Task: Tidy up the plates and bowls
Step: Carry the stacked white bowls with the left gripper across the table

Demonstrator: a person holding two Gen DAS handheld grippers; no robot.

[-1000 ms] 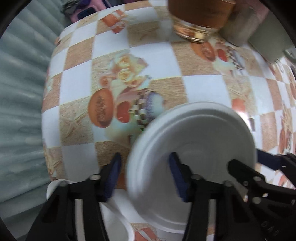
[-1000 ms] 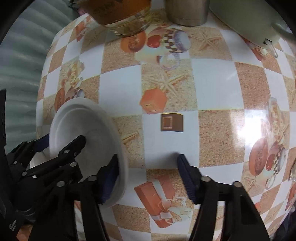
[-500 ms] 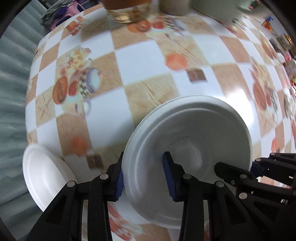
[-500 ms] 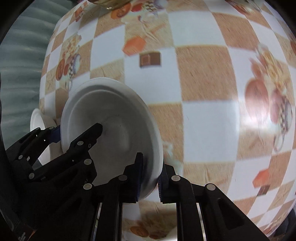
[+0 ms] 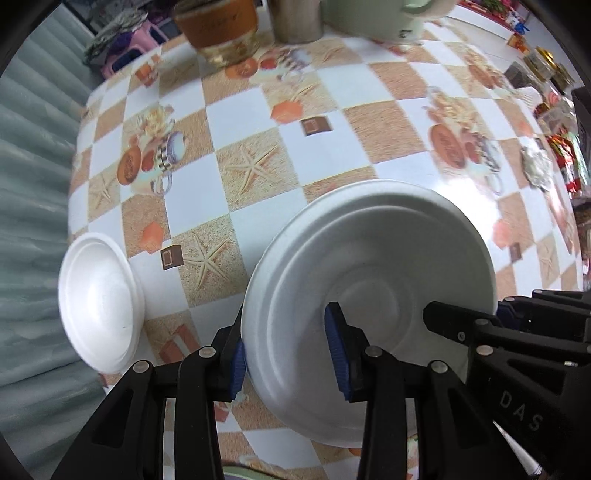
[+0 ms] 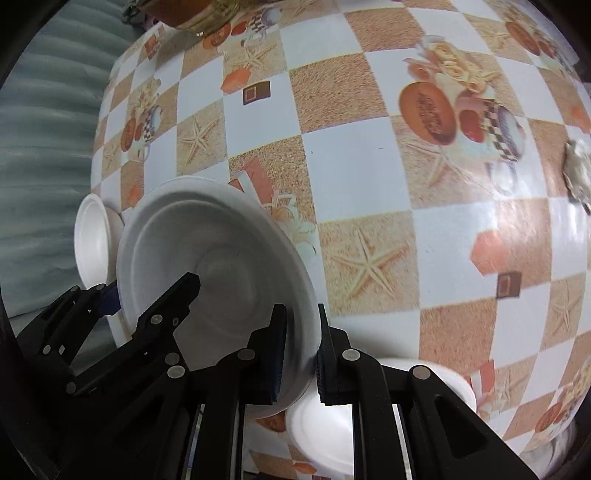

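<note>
I see big plate point(image 5: 369, 291) as white foam, matt, smooth w/ moulded rings. Small plate point(image 5: 98, 306) same foam. Tablecloth point(image 5: 251, 110) glossy vinyl, glare patches. Gripper pads point(image 5: 338, 350) blue ribbed rubber; finger bodies black matt plastic. Cup point(image 5: 295, 18) brushed metal.

This looks like a home dining table point(image 5: 255, 110) with a checkered printed oilcloth. Behind it stand a brown jar point(image 5: 218, 27), a metal cup point(image 5: 295, 18) and a pale green mug point(image 5: 373, 18).
</note>
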